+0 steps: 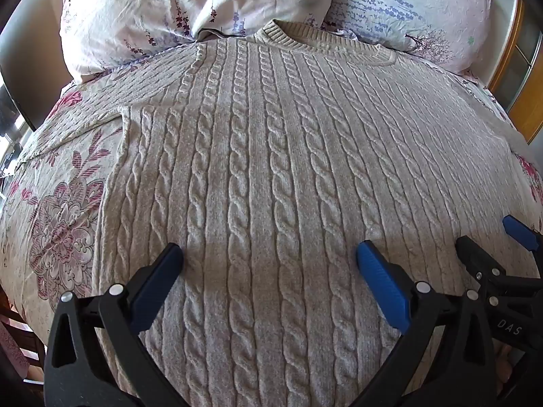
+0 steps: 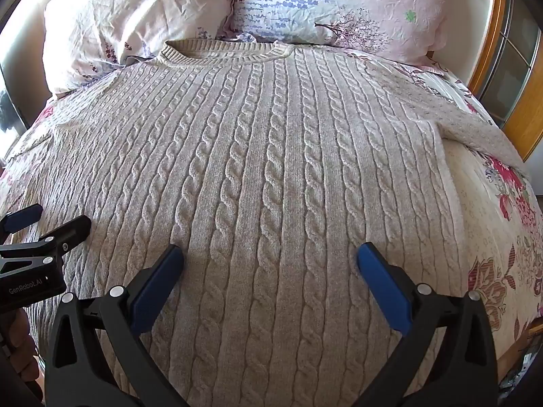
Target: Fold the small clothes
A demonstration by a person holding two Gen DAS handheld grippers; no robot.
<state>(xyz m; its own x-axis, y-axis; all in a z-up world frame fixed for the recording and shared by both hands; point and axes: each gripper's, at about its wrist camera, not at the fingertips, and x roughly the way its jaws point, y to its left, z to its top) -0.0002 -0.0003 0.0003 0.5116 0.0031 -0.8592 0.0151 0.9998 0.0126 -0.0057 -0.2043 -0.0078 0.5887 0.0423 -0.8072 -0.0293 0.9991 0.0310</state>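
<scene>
The sweater hem is cut off by both views' lower edges.

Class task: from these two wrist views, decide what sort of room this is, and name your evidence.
Most likely a bedroom: a cable-knit sweater lies flat on a floral bedspread, with pillows at its head.

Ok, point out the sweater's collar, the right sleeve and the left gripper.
sweater collar [image 2: 224, 55]: right wrist view, on the ribbed neckband.
right sleeve [image 2: 475, 132]: right wrist view, on the sleeve's upper part.
left gripper [image 1: 269, 254]: left wrist view, midway between its open fingertips.
</scene>
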